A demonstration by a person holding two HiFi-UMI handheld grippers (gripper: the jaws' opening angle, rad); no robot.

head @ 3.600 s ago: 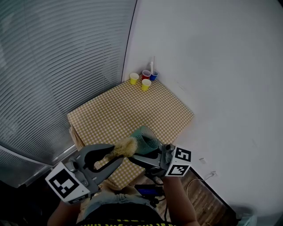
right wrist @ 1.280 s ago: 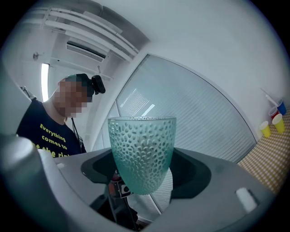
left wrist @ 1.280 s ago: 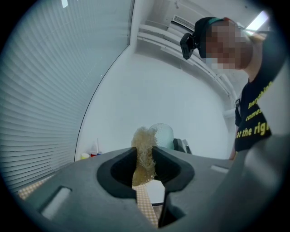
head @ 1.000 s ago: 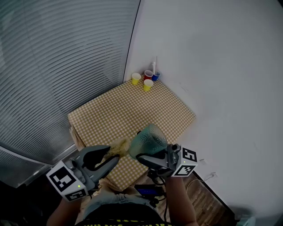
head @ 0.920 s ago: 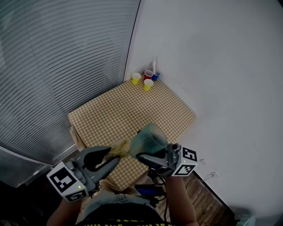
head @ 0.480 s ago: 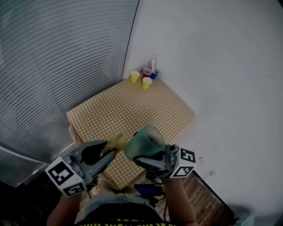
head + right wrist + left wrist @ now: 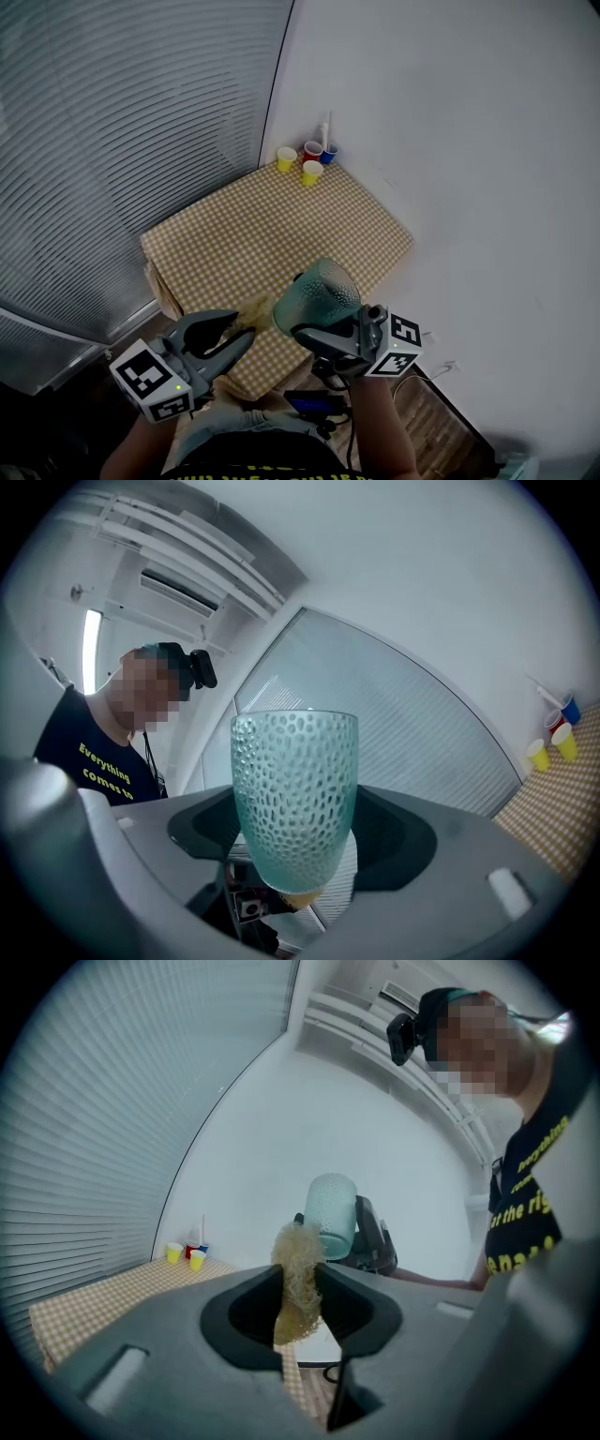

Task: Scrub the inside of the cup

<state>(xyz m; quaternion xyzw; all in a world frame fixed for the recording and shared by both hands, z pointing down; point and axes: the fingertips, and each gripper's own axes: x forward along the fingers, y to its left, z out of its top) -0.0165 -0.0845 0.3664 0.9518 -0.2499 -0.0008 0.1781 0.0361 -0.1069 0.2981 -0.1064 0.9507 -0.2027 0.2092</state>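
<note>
Lowered a little from where it was seen a moment earlier, the left gripper (image 7: pixel 242 326) is now held at the near left, over the near edge of the checked table (image 7: pixel 281 220). Since the earliest frame the cup (image 7: pixel 317 295) has been turned, so that its dimpled side, not its open mouth, is presented to the head view.

A tuft of pale yellow scrubber (image 7: pixel 297 1258) is clamped between the left gripper's (image 7: pixel 302 1279) jaws, its frayed end standing clear of them. The scrubber (image 7: pixel 251 309) is seen just beside the left end of the cup; whether it reaches inside cannot be told.

The cup (image 7: pixel 293 794), of pale green dimpled glass, is gripped across its body by the right gripper (image 7: pixel 295 813), with a jaw pressed on each side. It is held in the air above the near right of the table, tilted.

Four small cups (image 7: pixel 310 161), yellow, red and blue, are grouped at the table's far corner, against the wall.
</note>
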